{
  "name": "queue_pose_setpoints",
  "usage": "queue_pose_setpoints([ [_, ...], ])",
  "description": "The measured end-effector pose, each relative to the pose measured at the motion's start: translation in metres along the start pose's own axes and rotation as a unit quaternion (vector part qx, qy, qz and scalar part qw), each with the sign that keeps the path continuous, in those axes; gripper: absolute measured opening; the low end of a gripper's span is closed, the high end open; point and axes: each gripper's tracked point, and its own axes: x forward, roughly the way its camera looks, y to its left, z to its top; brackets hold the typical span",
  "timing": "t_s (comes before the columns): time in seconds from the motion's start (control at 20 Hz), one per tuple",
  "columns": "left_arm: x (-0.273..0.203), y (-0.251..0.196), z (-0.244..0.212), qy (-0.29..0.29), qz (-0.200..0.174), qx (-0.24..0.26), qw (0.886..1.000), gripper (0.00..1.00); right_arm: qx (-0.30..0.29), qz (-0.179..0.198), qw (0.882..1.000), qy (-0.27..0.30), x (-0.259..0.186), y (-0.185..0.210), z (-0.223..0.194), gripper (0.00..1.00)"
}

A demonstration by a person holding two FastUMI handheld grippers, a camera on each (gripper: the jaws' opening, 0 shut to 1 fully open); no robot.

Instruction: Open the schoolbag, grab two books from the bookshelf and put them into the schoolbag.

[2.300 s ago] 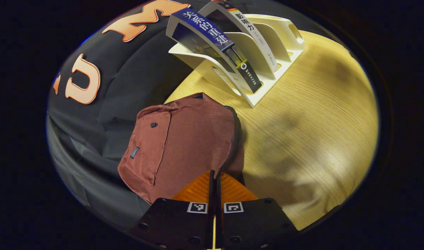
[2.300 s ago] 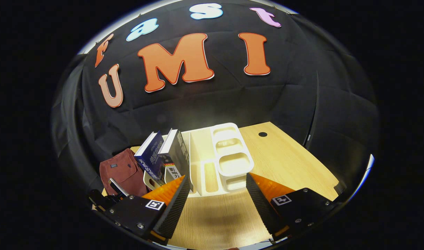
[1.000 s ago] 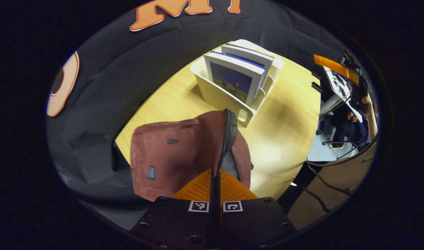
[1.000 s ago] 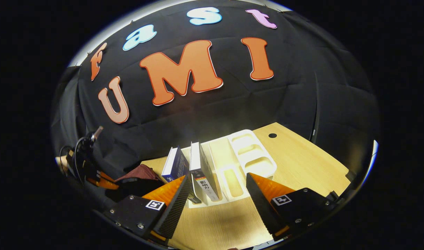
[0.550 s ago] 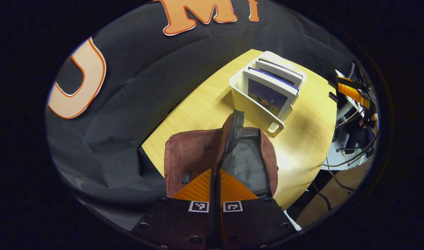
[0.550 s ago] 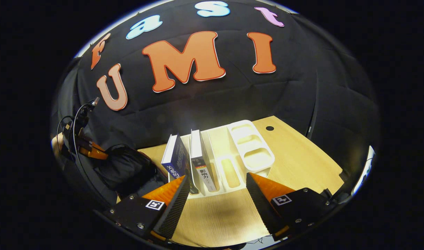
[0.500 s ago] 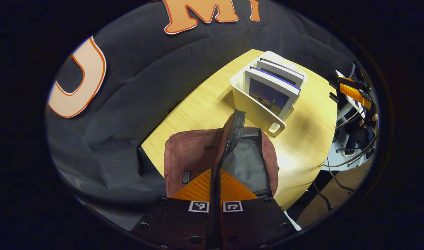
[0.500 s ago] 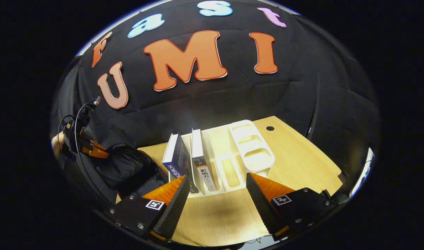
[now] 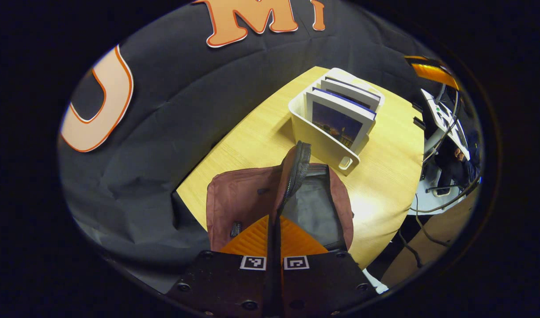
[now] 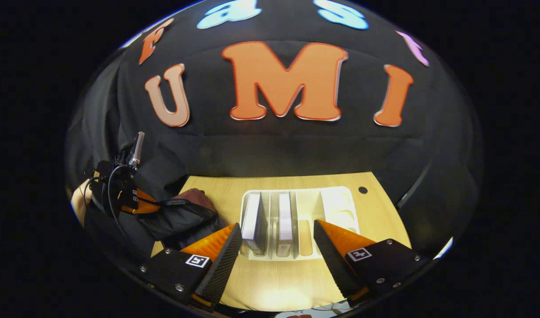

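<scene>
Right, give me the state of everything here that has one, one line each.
schoolbag: open, grey lining showing, flap edge lifted.
left tongs: shut on the schoolbag's zipper edge.
right tongs: open, facing the bookshelf, holding nothing.
two books: upright in neighbouring slots.
bookshelf: on the table, its other slots bare.

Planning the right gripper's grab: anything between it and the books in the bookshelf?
Nothing visible. The right gripper is open, facing the bookshelf across bare table; both books stand upright in the left slots, tops exposed.
</scene>
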Motion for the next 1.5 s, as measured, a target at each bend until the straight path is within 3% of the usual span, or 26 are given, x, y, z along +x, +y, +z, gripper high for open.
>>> queue_pose_setpoints([
  [0.15,0.003,0.003,-0.003,-0.003,-0.002,-0.005,1.000,0.00,-0.034,0.019,0.997,0.068,0.040,0.033,0.017,0.97],
  [0.3,0.003,0.003,-0.007,-0.009,-0.010,-0.016,1.000,0.01,-0.034,0.027,0.989,0.142,0.088,0.053,0.004,0.97],
  [0.5,0.006,-0.001,-0.009,-0.011,-0.020,-0.017,1.000,0.01,0.011,0.024,0.969,0.244,0.146,0.060,-0.032,0.98],
  [0.9,0.012,-0.003,-0.013,-0.010,-0.027,-0.013,0.999,0.00,0.005,-0.002,0.938,0.346,0.192,0.056,-0.090,0.98],
  [1.0,0.013,-0.004,-0.012,-0.009,-0.028,-0.014,0.999,0.00,0.008,-0.006,0.933,0.361,0.197,0.056,-0.101,0.85],
  [1.05,0.013,-0.004,-0.011,-0.009,-0.029,-0.013,0.999,0.00,0.010,-0.011,0.931,0.366,0.199,0.055,-0.106,0.70],
  [1.2,0.015,-0.007,-0.012,-0.007,-0.030,-0.013,0.999,0.00,0.025,-0.022,0.929,0.367,0.202,0.048,-0.107,0.37],
  [1.3,0.016,-0.009,-0.013,-0.006,-0.032,-0.011,0.999,0.00,0.033,-0.024,0.930,0.365,0.202,0.047,-0.106,0.34],
  [1.35,0.017,-0.009,-0.012,-0.005,-0.031,-0.010,0.999,0.00,0.034,-0.022,0.930,0.364,0.200,0.047,-0.105,0.43],
  [1.4,0.017,-0.009,-0.013,-0.005,-0.030,-0.009,1.000,0.00,0.038,-0.018,0.931,0.362,0.197,0.047,-0.101,0.33],
  [1.45,0.017,-0.008,-0.012,-0.006,-0.027,-0.008,1.000,0.00,0.045,-0.016,0.933,0.356,0.195,0.050,-0.096,0.32],
  [1.5,0.016,-0.008,-0.012,-0.007,-0.025,-0.008,1.000,0.00,0.048,-0.013,0.935,0.350,0.190,0.049,-0.088,0.22],
])
